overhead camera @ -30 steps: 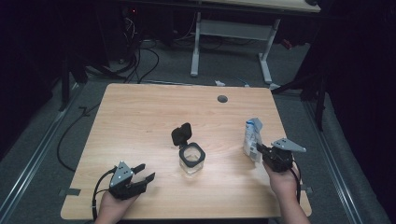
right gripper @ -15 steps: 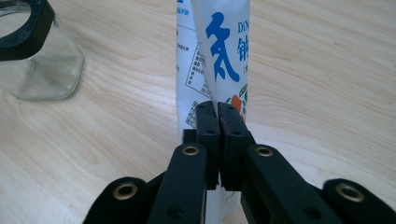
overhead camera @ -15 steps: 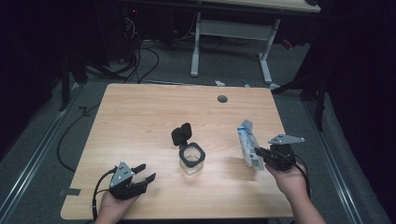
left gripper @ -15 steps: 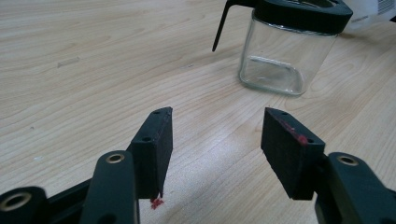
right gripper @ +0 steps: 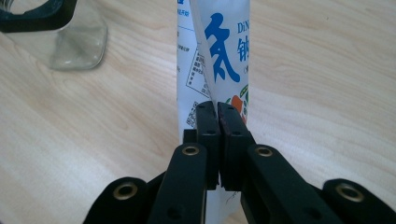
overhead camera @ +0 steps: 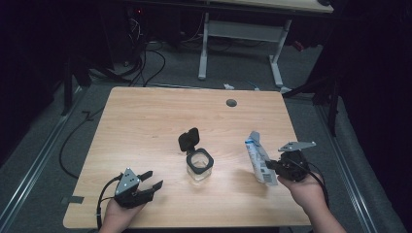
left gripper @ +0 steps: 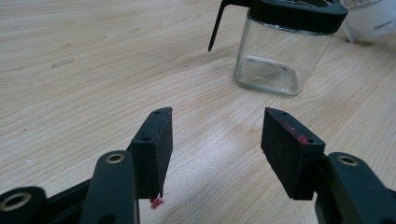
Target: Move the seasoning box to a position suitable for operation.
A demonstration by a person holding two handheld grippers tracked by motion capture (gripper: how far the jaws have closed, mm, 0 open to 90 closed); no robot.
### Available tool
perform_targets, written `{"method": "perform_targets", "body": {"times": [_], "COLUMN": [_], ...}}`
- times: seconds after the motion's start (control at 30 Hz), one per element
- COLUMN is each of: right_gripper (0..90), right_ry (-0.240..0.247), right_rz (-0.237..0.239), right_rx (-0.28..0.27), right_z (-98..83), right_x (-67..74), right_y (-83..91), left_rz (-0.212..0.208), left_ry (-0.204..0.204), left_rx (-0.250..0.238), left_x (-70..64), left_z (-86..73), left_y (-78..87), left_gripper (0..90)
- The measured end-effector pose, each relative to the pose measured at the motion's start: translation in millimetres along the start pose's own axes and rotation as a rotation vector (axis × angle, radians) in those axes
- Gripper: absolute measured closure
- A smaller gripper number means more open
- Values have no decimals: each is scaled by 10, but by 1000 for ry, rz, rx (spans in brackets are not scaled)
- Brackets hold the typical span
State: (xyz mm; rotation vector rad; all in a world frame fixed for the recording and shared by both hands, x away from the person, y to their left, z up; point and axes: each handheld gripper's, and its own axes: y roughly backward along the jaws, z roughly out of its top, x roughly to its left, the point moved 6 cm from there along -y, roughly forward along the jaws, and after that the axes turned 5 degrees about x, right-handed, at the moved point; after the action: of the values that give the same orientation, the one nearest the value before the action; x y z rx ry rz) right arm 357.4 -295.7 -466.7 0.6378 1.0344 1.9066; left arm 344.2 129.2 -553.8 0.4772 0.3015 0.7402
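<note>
R tool [overhead camera: 270,166] clamped on white-blue pouch [overhead camera: 258,156], held tilted just above counter [overhead camera: 145,121], right of glass jar [overhead camera: 199,166]. Jar lid [overhead camera: 189,139] open. L tool [overhead camera: 151,180] jaws apart, empty, near counter's front edge.

right hand-held gripper [overhead camera: 270,167] pinching pouch [overhead camera: 259,158], open jar [overhead camera: 199,165] beside
</note>
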Motion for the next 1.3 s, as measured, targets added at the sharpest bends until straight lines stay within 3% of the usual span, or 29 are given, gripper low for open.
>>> {"method": "perform_targets", "body": {"times": [0.03,0.2,0.67,1.17,1.3], "right_gripper": [889,892,900,900,900], "right_ry": [5,29,69,81,97], "right_rz": [1,-5,0,4,2], "right_rx": [35,108,248,326,344], "right_z": [-7,-17,-5,-9,-1], "right_x": [21,75,175,199,211], "right_y": [21,50,66,90,103], "left_rz": [0,0,-15,-32,-56], "left_ry": [-1,-12,-38,-75,-103], "left_rx": [1,-2,-1,-5,-16], "left_x": [-1,-18,-91,-233,-378], "left_z": [1,13,15,46,80], "left_y": [-1,0,-6,-21,-41], "left_gripper": [438,438,436,433,425]}}
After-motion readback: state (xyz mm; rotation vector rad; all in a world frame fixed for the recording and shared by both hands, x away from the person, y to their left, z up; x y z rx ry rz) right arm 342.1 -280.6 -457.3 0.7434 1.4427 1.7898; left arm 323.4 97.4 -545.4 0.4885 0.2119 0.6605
